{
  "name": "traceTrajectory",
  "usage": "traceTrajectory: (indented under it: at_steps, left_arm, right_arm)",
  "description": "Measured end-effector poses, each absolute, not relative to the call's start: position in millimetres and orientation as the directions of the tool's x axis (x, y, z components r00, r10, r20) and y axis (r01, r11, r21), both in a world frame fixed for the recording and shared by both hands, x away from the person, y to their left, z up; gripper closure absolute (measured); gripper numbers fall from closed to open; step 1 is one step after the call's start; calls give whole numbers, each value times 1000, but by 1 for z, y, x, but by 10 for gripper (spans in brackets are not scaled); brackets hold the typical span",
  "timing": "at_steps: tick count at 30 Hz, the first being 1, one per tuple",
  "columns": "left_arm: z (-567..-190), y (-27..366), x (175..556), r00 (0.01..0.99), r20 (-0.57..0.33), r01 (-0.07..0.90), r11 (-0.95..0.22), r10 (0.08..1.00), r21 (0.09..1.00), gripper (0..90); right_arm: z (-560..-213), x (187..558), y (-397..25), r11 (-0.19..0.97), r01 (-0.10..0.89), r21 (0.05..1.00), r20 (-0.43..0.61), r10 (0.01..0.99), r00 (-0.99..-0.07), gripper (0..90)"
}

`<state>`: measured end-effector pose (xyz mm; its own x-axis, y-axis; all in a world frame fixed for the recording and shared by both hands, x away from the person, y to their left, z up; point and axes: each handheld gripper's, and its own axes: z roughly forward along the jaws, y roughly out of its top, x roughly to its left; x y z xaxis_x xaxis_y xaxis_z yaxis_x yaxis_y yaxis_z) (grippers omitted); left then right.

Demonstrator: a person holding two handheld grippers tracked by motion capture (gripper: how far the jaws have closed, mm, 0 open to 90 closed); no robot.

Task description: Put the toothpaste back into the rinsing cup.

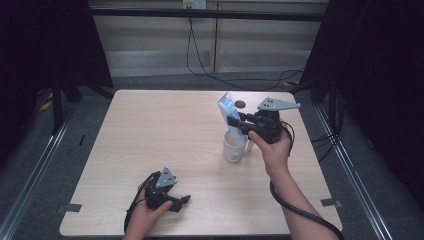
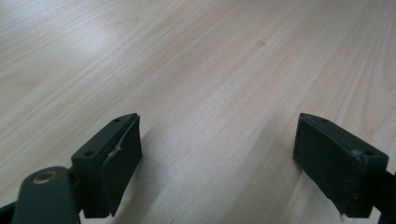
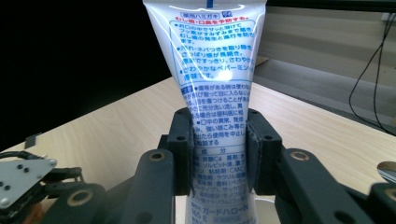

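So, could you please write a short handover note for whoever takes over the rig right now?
Right gripper: shut on the toothpaste tube, held about upright with its lower end over or in the white cup; the high view cannot settle which.
Left gripper: open, holding nothing, low over the table near its front edge.
Done: tube picked up and brought to the cup.
Left: probably lower the tube into the cup, open the jaws and withdraw.
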<state>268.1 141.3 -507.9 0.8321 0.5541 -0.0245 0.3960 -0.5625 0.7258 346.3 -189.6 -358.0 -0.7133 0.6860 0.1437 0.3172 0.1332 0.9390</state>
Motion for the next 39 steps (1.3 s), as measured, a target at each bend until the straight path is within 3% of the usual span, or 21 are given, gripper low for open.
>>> traceTrajectory:
  at_steps: [39]
  left_arm:
    - [-508,141,268,831,-21,396,-564,556,724,151]
  right_arm:
    - [-384,371,-190,71,336,939,173,748,-641,668]
